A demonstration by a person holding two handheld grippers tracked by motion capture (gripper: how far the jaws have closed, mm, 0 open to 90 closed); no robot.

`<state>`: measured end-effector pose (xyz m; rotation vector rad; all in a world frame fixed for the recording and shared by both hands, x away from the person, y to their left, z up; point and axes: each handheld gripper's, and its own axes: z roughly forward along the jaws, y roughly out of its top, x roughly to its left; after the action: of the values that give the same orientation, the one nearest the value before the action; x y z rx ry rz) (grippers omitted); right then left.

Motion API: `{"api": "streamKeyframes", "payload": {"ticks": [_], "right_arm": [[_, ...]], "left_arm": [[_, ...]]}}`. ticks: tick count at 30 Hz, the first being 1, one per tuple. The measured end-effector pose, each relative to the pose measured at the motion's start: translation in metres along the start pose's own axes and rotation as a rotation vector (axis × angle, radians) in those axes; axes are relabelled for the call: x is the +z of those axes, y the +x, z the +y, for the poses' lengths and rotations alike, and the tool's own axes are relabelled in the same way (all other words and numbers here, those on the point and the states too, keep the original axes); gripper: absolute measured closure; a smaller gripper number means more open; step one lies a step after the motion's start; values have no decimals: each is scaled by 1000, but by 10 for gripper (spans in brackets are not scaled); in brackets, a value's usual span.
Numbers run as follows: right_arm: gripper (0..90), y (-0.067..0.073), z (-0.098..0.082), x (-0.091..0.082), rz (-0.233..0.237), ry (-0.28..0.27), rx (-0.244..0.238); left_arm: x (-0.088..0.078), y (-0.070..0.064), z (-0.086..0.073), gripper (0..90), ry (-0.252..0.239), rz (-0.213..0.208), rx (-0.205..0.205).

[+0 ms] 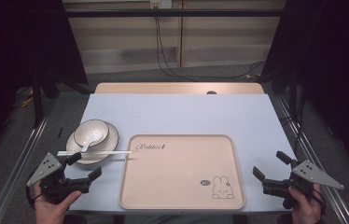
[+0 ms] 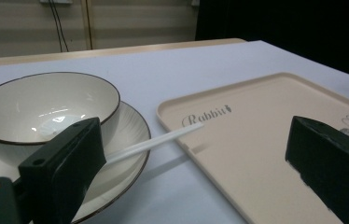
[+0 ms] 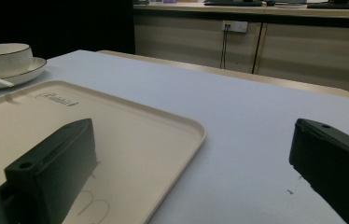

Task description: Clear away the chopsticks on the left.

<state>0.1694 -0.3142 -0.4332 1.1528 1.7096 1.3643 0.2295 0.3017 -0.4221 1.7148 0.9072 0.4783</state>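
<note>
A cream tray (image 1: 182, 193) with a rabbit drawing lies at the table's front middle, and its rim (image 2: 238, 84) (image 3: 182, 122) runs through both gripper views. Left of it a white bowl (image 1: 91, 132) (image 2: 37, 109) (image 3: 2, 55) stands on a dark-rimmed plate (image 1: 109, 142) (image 2: 126, 140) (image 3: 28, 70). White chopsticks (image 1: 93, 152) (image 2: 156, 140) lie across the plate, their tips resting on the tray's left rim. My left gripper (image 1: 85, 165) (image 2: 193, 172) is open at the front left, just before the plate. At the front right, my right gripper (image 1: 269, 164) (image 3: 193, 172) is open beside the tray.
The pale blue table top (image 1: 182, 112) stretches bare behind the tray to a wooden strip (image 1: 177, 87) at the far edge. Metal rails (image 1: 18, 163) run along both sides of the table. Cables (image 1: 172, 70) lie on the floor beyond.
</note>
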Motion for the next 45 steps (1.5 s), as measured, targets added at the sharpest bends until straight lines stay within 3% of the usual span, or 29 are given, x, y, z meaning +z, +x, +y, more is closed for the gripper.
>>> {"api": "streamKeyframes", "payload": {"ticks": [1,5,6,8,12,17,18,20,27,30,33,34,37,45], "right_arm": [[3,0,0,0,5,3,-4],[3,1,0,0,2,4,-5],[3,1,0,0,4,4,-6],[3,1,0,0,9,6,-9],[4,1,0,1,12,9,-20],[4,2,0,3,13,9,-22],[4,2,0,3,17,10,-26],[4,2,0,3,22,11,-26],[4,2,0,3,23,13,-33],[4,2,0,3,21,15,-32],[4,3,-1,2,20,19,-31],[4,3,-1,2,19,19,-33],[4,3,-1,2,22,23,-31],[4,3,-1,2,29,29,-29]], "left_arm": [[0,1,0,45,10,-19,2],[-3,3,1,83,43,-11,38],[-5,5,1,136,56,-20,50],[-8,8,1,142,71,-21,50],[-14,20,1,189,112,-21,69],[-14,38,6,181,163,-70,128],[-14,41,7,226,178,-92,140],[-11,48,9,228,207,-118,165],[-3,71,14,302,254,-150,224],[4,82,14,318,298,-167,259],[7,92,14,377,317,-165,269],[7,95,14,456,325,-172,285],[10,101,15,469,354,-174,326],[26,109,17,648,411,-161,391]]}}
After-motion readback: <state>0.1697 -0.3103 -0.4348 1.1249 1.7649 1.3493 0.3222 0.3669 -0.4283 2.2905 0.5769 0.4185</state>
